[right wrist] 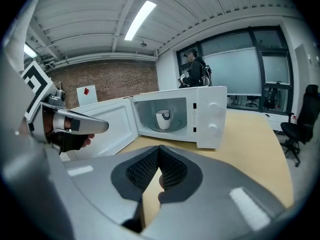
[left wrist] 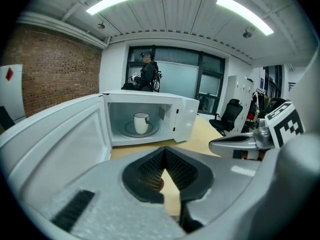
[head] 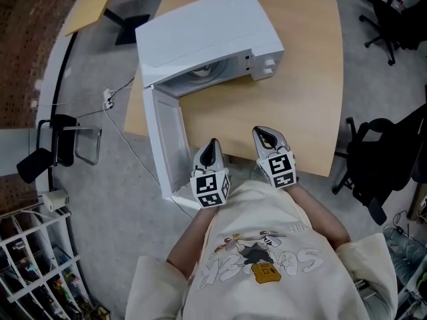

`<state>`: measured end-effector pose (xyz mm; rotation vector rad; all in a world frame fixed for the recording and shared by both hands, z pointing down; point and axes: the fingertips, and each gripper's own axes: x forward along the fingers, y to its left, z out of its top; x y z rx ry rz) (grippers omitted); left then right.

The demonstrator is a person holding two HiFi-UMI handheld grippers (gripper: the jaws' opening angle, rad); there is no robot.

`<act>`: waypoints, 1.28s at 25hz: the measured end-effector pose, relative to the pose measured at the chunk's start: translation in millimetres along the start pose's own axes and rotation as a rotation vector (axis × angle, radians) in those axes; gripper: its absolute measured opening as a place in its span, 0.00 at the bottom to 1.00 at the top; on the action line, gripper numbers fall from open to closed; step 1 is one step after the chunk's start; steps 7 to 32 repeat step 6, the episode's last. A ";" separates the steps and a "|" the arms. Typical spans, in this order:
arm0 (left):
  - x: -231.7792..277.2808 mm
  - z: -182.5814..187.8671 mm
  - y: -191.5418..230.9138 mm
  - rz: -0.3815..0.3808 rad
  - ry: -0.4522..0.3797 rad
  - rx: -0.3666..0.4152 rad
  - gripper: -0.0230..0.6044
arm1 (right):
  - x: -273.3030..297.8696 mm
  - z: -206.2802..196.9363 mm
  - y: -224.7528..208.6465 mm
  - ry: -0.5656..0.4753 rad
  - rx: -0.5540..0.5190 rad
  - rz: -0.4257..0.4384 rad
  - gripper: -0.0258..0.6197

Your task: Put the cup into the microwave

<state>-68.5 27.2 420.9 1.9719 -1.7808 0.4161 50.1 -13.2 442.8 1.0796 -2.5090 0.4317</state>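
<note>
A white cup (left wrist: 141, 123) stands upright on the glass turntable inside the white microwave (head: 207, 39), and the right gripper view shows the cup (right wrist: 163, 119) there too. The microwave door (head: 163, 139) hangs wide open to the left, past the table edge. My left gripper (head: 212, 143) is shut and empty, hovering at the near table edge beside the door. Close to its right, my right gripper (head: 267, 133) is also shut with nothing in it. Both point at the open microwave from some distance.
The microwave sits at the far left of a wooden table (head: 300, 92). Black office chairs (head: 373, 172) stand to the right. A cable and plug (head: 108, 99) lie on the floor at left. A person (left wrist: 147, 74) stands far behind by the windows.
</note>
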 end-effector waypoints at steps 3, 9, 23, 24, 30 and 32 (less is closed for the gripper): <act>-0.1 2.2 0.0 0.002 -0.002 -0.002 0.05 | -1.4 1.7 2.8 -0.002 -0.011 0.016 0.05; 0.4 4.1 1.8 0.004 -0.005 -0.005 0.05 | -0.7 3.2 2.9 -0.004 -0.017 0.016 0.05; 0.4 4.1 1.8 0.004 -0.005 -0.005 0.05 | -0.7 3.2 2.9 -0.004 -0.017 0.016 0.05; 0.4 4.1 1.8 0.004 -0.005 -0.005 0.05 | -0.7 3.2 2.9 -0.004 -0.017 0.016 0.05; 0.4 4.1 1.8 0.004 -0.005 -0.005 0.05 | -0.7 3.2 2.9 -0.004 -0.017 0.016 0.05; 0.4 4.1 1.8 0.004 -0.005 -0.005 0.05 | -0.7 3.2 2.9 -0.004 -0.017 0.016 0.05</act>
